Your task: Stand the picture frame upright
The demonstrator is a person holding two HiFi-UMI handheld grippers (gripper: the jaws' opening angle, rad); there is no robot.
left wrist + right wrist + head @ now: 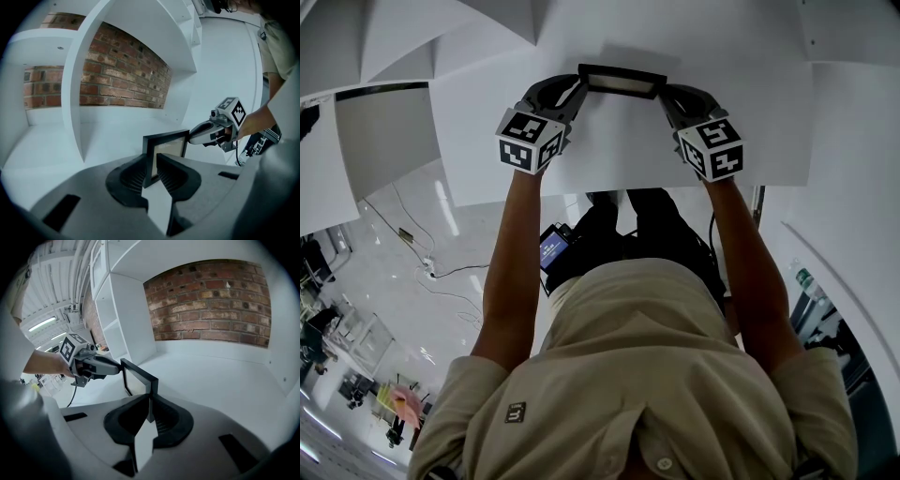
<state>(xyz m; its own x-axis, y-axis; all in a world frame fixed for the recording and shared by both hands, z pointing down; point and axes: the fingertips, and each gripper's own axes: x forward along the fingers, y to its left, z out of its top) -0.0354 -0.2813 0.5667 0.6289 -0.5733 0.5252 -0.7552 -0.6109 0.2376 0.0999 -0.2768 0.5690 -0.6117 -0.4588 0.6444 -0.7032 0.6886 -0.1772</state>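
The picture frame (622, 82) is over the white shelf (609, 159), long axis side to side across the shelf, its glass facing you and, by my reading, near upright. Your left gripper (577, 90) is clamped on its left end and your right gripper (667, 94) pinches its right end. Both are equally near, so lower both ends level onto the shelf

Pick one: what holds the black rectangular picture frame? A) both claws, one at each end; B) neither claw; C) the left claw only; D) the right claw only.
A: the left claw grips one end of the black rectangular picture frame, the right claw the other.
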